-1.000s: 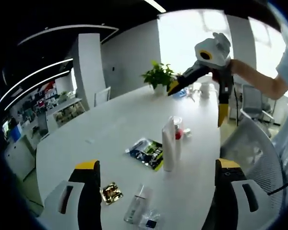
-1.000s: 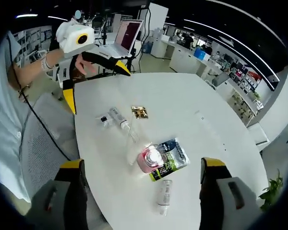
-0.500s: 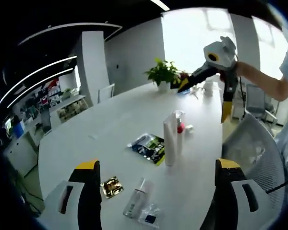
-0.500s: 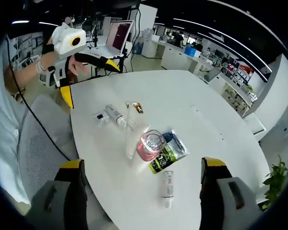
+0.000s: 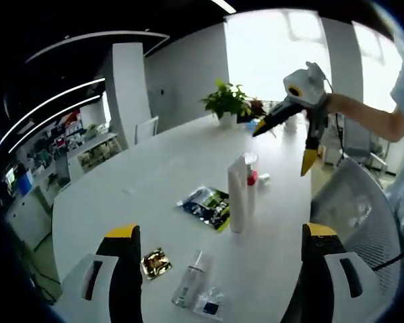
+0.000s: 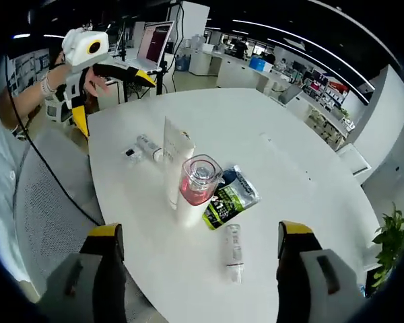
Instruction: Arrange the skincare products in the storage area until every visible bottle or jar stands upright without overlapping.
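Note:
A white tube [image 5: 237, 195] stands upright mid-table with a pink bottle [image 5: 250, 176] right behind it. Beside them lie a dark green sachet [image 5: 205, 205], a gold foil packet [image 5: 155, 262], a clear bottle [image 5: 190, 286] on its side and a small packet [image 5: 211, 306]. My left gripper [image 5: 221, 232] hangs open over the near table edge, holding nothing. The right gripper [image 5: 283, 149] is open in the air across the table. In the right gripper view, the tube [image 6: 174, 161] and pink bottle [image 6: 196, 188] stand ahead of my open right gripper [image 6: 200, 230]. A small clear bottle [image 6: 233, 243] lies flat near the sachet [image 6: 229, 198]. The left gripper [image 6: 114, 104] is open.
The white table [image 5: 141, 182] is oval. A potted plant [image 5: 223, 104] stands at its far end and a laptop [image 6: 155, 44] sits on a stand beyond it. A mesh chair [image 6: 47, 195] lines the table's edge. A person's arm [image 5: 363, 114] holds the right gripper.
The right gripper view has come lower and nearer the tube and pink bottle, which look larger. The right gripper has shifted slightly in the left gripper view. The products have not moved.

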Action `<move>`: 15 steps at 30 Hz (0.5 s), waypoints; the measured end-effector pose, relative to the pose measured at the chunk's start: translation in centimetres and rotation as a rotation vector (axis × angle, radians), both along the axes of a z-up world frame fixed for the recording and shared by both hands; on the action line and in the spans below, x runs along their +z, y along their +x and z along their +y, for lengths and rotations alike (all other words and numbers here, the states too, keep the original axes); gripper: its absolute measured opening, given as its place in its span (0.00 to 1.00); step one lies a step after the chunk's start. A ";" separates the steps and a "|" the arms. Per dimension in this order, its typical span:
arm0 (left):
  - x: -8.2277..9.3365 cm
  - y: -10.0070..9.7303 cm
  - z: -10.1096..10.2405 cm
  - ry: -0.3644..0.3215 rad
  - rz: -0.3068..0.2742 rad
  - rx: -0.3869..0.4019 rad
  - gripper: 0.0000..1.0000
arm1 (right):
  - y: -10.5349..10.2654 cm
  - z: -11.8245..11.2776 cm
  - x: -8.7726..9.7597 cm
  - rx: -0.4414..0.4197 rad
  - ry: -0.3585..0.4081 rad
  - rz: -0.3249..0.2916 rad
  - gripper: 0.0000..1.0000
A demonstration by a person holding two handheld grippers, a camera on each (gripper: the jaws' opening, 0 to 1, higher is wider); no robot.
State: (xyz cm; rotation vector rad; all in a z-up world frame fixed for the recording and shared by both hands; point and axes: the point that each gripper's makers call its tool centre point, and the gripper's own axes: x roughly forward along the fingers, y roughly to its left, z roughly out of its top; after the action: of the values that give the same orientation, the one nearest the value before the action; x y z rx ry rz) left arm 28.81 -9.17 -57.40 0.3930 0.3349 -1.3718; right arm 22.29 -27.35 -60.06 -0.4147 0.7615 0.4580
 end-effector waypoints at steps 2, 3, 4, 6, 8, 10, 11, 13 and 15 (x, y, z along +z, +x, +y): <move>0.0 -0.2 -0.1 0.003 0.000 -0.004 0.97 | 0.1 -0.5 -0.4 -0.007 -0.004 0.003 0.92; 0.0 -0.2 -0.1 0.005 0.000 -0.003 0.97 | 0.2 -1.0 -0.6 -0.020 -0.013 0.006 0.92; 0.0 0.0 -0.1 0.005 -0.001 0.001 0.97 | 0.2 -1.3 -0.9 -0.022 -0.018 0.011 0.91; -0.1 0.0 -0.1 0.006 0.002 -0.002 0.97 | 0.2 -2.1 -1.4 -0.040 -0.021 0.029 0.88; -0.1 0.0 -0.1 0.006 0.001 0.000 0.97 | 0.2 -2.4 -1.9 -0.049 -0.002 0.044 0.86; -0.1 0.0 0.0 0.008 0.002 0.000 0.97 | 0.2 -2.8 -2.3 -0.051 -0.004 0.051 0.81; -0.1 0.0 0.0 0.007 0.004 0.002 0.97 | 0.2 -3.0 -2.4 -0.056 -0.006 0.052 0.79; -0.2 0.0 0.0 0.007 0.004 0.004 0.97 | 0.2 -3.3 -2.8 -0.061 -0.003 0.068 0.75; -0.2 0.0 0.0 0.009 0.005 0.004 0.97 | 0.0 -3.7 -3.5 -0.075 0.003 0.095 0.67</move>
State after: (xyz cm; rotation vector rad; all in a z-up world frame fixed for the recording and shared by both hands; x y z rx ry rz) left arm 28.86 -9.15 -57.63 0.3965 0.3459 -1.3681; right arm 22.27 -31.08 -63.54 -0.3623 0.8650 0.4109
